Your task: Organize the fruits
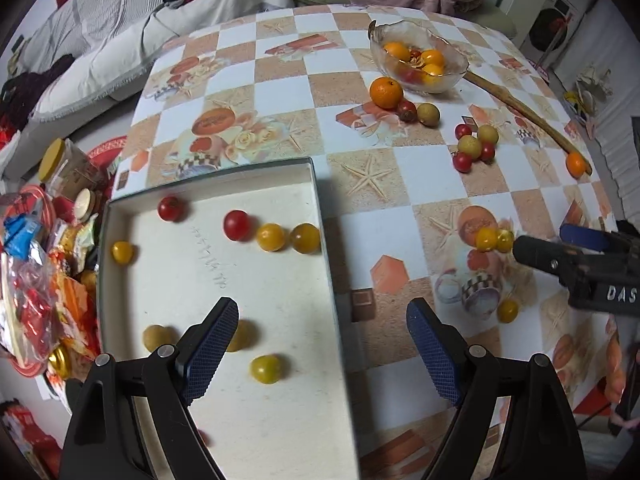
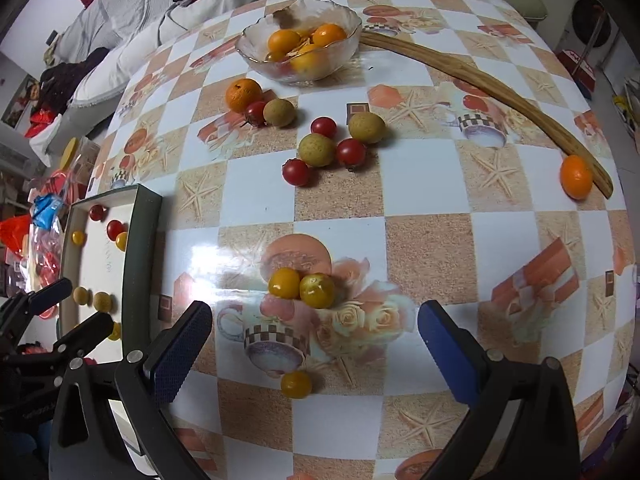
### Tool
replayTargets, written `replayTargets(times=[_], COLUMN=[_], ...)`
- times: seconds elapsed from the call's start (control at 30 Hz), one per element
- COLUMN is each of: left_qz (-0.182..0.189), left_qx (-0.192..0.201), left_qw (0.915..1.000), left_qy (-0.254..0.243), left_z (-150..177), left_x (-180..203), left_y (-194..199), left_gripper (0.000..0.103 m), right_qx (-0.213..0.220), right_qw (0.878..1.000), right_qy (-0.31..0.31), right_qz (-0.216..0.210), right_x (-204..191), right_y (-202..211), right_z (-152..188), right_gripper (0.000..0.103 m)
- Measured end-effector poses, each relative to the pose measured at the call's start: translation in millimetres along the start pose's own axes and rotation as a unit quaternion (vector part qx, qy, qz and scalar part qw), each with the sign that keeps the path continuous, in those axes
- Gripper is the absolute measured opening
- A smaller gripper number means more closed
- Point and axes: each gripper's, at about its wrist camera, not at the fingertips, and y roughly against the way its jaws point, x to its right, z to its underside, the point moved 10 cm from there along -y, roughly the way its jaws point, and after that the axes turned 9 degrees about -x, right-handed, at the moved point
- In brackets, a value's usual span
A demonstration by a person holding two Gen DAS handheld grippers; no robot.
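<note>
A shallow white box (image 1: 240, 280) with dark walls sits at the table's left edge and holds several red and yellow cherry tomatoes and longans. My left gripper (image 1: 322, 344) is open and empty above the box's near right wall. My right gripper (image 2: 314, 344) is open and empty over the table, just short of two yellow tomatoes (image 2: 300, 284); a third yellow tomato (image 2: 296, 384) lies between its fingers' reach. The box also shows in the right wrist view (image 2: 142, 240). A cluster of red tomatoes and longans (image 2: 328, 148) lies mid-table.
A glass bowl (image 2: 256, 50) with oranges stands at the back. An orange, a red tomato and a longan (image 2: 260, 104) lie before it. A long wooden stick (image 2: 480, 76) curves at the right, an orange (image 2: 576, 176) at its end. Snack packets (image 1: 36, 272) crowd the floor left.
</note>
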Motion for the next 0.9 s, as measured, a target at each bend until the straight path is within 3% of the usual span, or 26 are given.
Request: replayTargets(times=[0.2,0.3,0.43,0.6,0.9], left_qz=[-0.002,-0.017,-0.027,-0.062,-0.061], left_qx=[-0.023,-0.04,-0.067,-0.058,-0.092], left_qw=[0.9993,0.9982,0.9962,0.9948,0.992], left_qy=[0.029,0.042,0.049,0.055,0.061], left_z=[30.7,52.8,79.4,101.7,132.0], left_x=[-26.5,-49.7,-72.4,-96.4,-114.6], left_y=[11.6,14.3,13.6,20.9,16.5], left_gripper=[0.088,0.102,0.102,0.102,0.102], right_qx=[-0.023,-0.037,-0.048,-0.081,-0.109], right_qw=[0.998,0.995,0.988,0.976,0.965], right_qy=[0.048,0.094,0.145,0.192,0.225], right_qz=[-0.015,-0.005,0.021,0.058,0.077], right_x=[-50.3,-85.8,-128.3,-161.2,-195.6], right_y=[10.6,9.1,5.9,-6.1,-3.8], right_z=[9.4,19.0,32.2,51.9,73.1], right_gripper=[0.103,0.103,0.103,0.103,0.103])
